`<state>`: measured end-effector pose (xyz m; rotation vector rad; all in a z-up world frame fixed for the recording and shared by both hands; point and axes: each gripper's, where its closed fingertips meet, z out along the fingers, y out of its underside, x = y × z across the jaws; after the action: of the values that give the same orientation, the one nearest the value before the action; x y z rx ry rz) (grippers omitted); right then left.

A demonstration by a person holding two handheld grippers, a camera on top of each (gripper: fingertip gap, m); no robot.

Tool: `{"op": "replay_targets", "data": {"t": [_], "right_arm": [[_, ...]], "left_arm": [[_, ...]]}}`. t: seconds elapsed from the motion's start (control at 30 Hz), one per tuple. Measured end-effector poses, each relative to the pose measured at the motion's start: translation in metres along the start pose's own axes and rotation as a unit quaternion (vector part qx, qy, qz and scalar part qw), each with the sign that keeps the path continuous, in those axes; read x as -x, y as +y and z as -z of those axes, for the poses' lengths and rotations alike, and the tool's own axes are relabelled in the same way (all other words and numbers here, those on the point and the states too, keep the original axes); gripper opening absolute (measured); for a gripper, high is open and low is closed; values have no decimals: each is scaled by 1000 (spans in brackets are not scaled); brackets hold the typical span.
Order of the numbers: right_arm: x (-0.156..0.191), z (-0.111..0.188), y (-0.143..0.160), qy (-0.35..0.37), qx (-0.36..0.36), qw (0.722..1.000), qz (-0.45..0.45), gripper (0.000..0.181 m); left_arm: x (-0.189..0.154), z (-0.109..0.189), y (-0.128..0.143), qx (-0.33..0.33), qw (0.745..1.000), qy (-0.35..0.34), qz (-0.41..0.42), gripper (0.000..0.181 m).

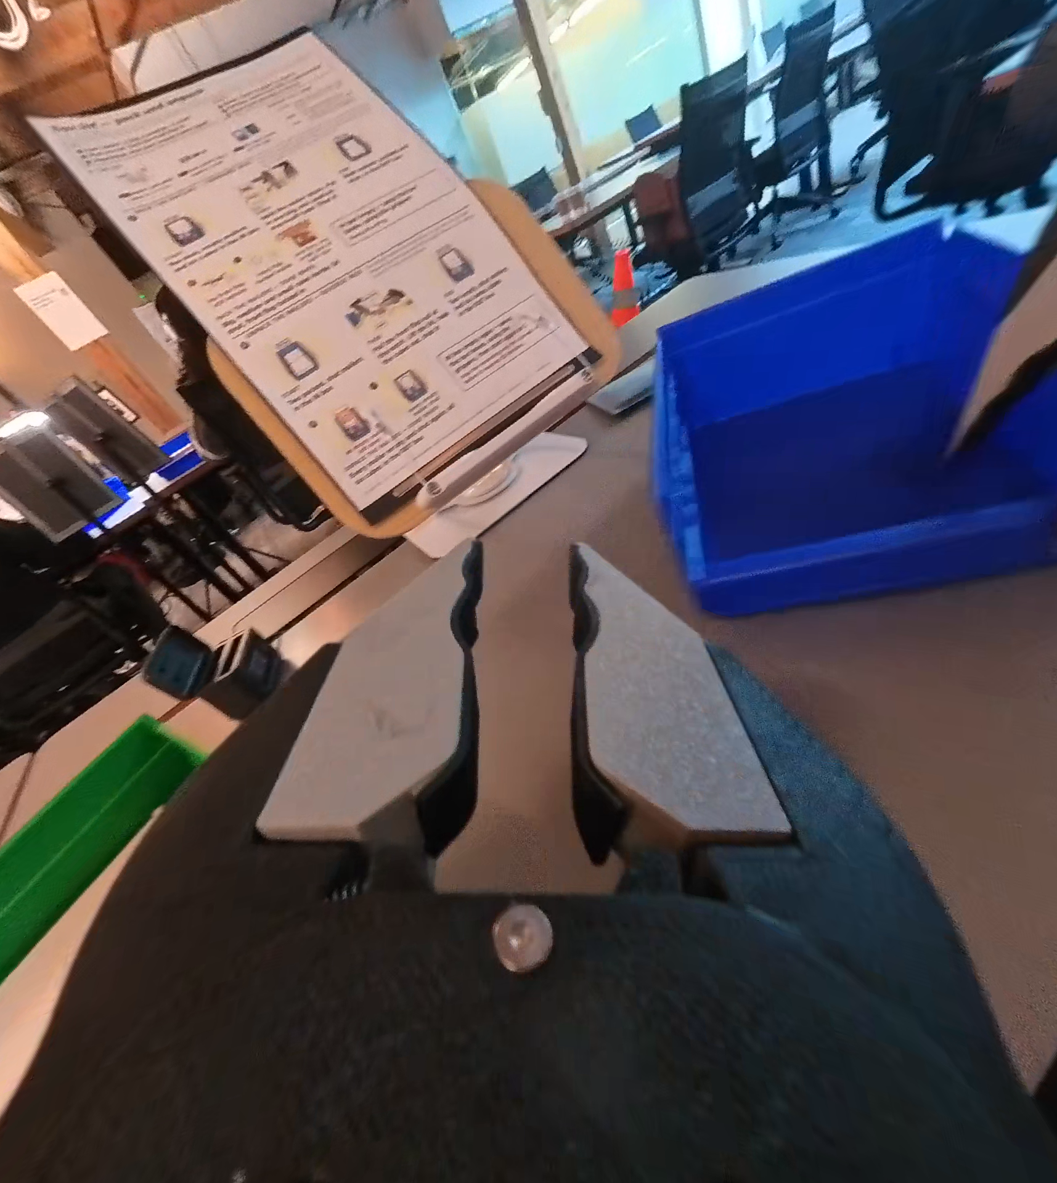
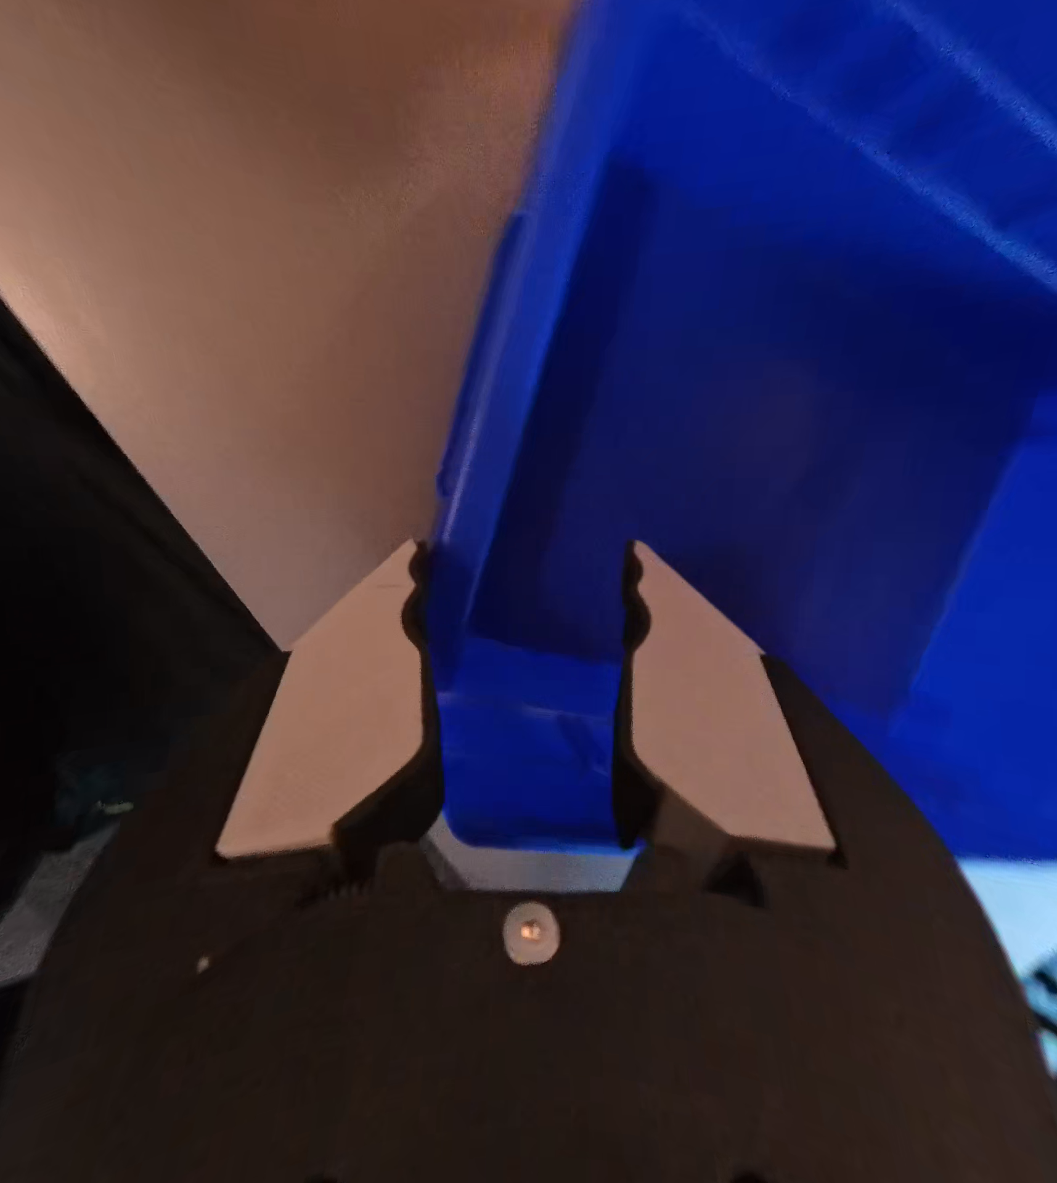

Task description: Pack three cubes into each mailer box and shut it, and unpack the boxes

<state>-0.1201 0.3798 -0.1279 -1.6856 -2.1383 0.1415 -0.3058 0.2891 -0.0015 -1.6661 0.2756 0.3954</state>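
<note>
Left tool: jaws apart, nothing between them, poised over bare desk. Right tool: jaws straddle the near wall of the blue bin; the left finger touches the wall's outer face, the right one stands inside, so whether it clamps the wall I cannot tell — motion blur adds to the doubt. In the left wrist view the right tool reaches into the same blue bin from above.

Task things: no cubes and no mailer box visible in either view. The bin's interior, as far as it shows, looks bare. A green tray sits at the desk's left edge, contents hidden.

Progress — judgement only: nothing packed or shut is on view, so either the work has barely begun or the bin is being repositioned; all packing and unpacking steps appear outstanding.

Writing: an instruction sheet on a stand carries pictures and text, too blurred to read. No brands visible.
</note>
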Motion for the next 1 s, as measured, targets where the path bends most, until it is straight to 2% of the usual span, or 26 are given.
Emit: {"op": "replay_targets", "data": {"t": [0.13,0.2,0.27,0.37,0.47,0.53,0.63,0.77,0.83,0.9,0.97,1.0], "right_arm": [[-44,25,85,61,79,991,-87,82],[-61,41,111,95,86,982,-138,67],[-73,56,115,123,59,977,-164,64],[-82,73,87,141,-27,973,-180,67],[-82,79,27,112,-156,962,-194,73],[-78,72,-10,72,-220,948,-219,84],[-73,42,-39,49,-226,944,-235,94],[-84,-7,-43,91,-178,946,-255,90],[-83,-26,-39,81,-156,951,-256,92],[-83,-28,-38,58,-161,951,-257,92],[-85,-21,-26,42,-146,955,-254,77],[-87,-16,-16,36,-137,957,-252,64]], "left_arm": [[28,6,16,35,999,-35,-4,28],[43,10,28,59,997,-51,4,31],[64,14,50,104,991,-83,8,40],[82,18,83,168,979,-104,40,61],[73,13,102,191,975,-67,93,77],[72,11,114,215,968,-63,109,90],[75,10,128,237,962,-76,110,97],[64,4,144,266,954,-41,131,94],[57,2,150,277,952,-23,126,87],[54,6,152,290,950,-2,115,74],[55,10,153,290,951,10,108,72],[55,12,153,290,951,16,106,71]]}}
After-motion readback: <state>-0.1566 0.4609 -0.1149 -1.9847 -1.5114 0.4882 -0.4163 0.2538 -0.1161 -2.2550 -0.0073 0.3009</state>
